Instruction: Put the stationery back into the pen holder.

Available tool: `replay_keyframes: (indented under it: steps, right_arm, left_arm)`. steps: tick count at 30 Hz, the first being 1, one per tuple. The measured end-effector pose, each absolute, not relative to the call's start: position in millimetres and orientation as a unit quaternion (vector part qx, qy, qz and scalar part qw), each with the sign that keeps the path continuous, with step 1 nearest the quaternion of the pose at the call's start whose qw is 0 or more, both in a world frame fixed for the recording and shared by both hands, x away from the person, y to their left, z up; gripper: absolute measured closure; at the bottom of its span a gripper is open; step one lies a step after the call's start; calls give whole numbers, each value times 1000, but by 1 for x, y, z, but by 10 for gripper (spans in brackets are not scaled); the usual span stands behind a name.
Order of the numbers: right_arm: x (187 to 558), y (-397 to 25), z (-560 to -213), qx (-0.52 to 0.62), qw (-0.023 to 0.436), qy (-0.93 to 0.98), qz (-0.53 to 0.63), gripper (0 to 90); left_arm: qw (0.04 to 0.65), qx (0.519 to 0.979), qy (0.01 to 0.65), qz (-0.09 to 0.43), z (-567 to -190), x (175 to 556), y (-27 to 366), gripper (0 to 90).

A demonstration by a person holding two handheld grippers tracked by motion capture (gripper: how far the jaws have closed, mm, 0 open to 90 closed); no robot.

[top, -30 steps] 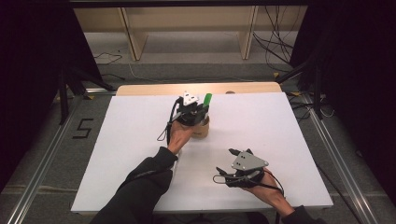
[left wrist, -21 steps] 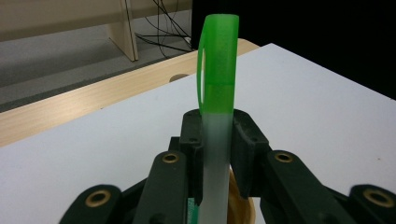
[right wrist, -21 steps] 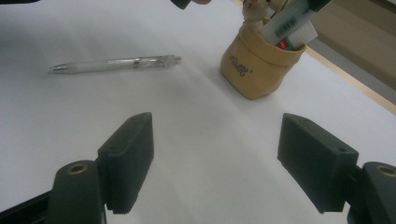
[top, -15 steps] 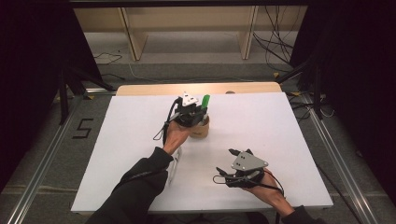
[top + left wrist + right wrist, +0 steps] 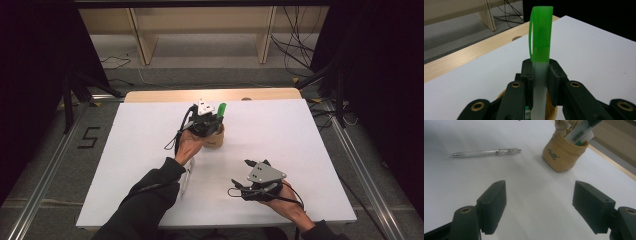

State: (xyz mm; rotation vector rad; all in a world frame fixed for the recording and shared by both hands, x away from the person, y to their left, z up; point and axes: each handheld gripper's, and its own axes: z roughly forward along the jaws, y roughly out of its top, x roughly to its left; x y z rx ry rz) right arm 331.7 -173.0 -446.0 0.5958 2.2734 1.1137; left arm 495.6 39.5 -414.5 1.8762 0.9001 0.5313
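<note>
Nearest the person, the right gripper [image 5: 253,180] rests on the white table [image 5: 310,150] well short of the tan pen pot [image 5: 216,137], its jaws spread wide on nothing. It has kept that place and spread through the last second. A clear pen [image 5: 486,152] lies loose on the table, on the near left side of the pot (seen past the right gripper's jaws).

Farther out, the left gripper [image 5: 206,121] stands right over the pot, its jaws pinched tight on the frosted barrel of a green-capped pen [image 5: 541,47]. The pen is upright, cap uppermost, lower end down inside the pot mouth. Against the earlier pictures the left hand has crept slightly nearer and settled over the pot. I judge the green-capped pen is being seated among the other pens [image 5: 580,133], with release due next and the clear pen left to fetch.
</note>
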Motion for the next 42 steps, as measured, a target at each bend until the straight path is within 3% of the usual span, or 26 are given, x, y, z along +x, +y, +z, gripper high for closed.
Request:
replay_keyframes:
  steps: [13,16,31,42]
  right_arm:
    - [331,-172,-447,223,259,845,412,282]
    - [332,-172,-447,219,261,847,409,282]
    - [332,-173,-445,225,261,843,413,279]
    - [332,-174,-444,234,257,840,416,272]
  left_arm:
    - [452,777,387,206,-423,500,35,753]
    - [453,778,384,204,-418,498,35,640]
    - [438,800,382,147,-386,469,62,337]
    - [381,824,397,132,-385,447,88,198]
